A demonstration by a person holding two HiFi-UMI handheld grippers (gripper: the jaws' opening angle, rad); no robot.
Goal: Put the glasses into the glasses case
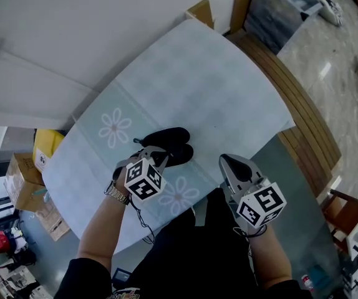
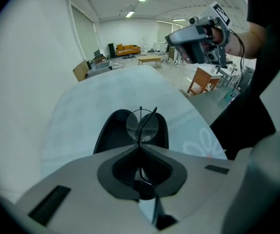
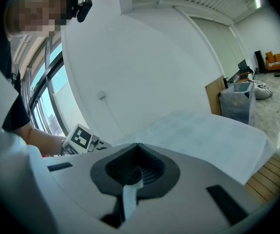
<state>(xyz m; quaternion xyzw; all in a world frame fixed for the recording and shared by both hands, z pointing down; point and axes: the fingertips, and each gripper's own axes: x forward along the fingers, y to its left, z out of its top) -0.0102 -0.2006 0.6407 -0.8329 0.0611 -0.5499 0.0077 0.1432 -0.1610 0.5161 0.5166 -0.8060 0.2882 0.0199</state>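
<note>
Holding the glasses [image 2: 142, 124] edge-on, the left gripper [image 2: 141, 147] has its jaws closed on the thin dark wire of the frame. One round clear lens and a slim temple arm stand out just past the jaw tips. Directly beyond and below those tips lies the glasses case [image 2: 113, 130]. It is open, black and smooth, and its two rounded halves spread to either side of the jaw line. In the head view the case [image 1: 166, 136] rests on the tabletop [image 1: 216, 86], which is covered with a pale cloth printed with faint flowers. The left gripper [image 1: 156, 156] sits at the near edge of the case, and the case's long axis appears to run across the jaws rather than along them. The right gripper [image 1: 227, 162] is off to the side, well apart from the case. In its own view the right gripper [image 3: 136, 145] shows ribbed dark jaws pressed together with nothing between them. The left gripper is plainly the nearer one and already carries the load. Judgement: the coming move is a short forward and downward set of the glasses into the hollow half ahead. The wire frame is light and springy, and the lens is likely to slip or twist if released tilted.
</note>
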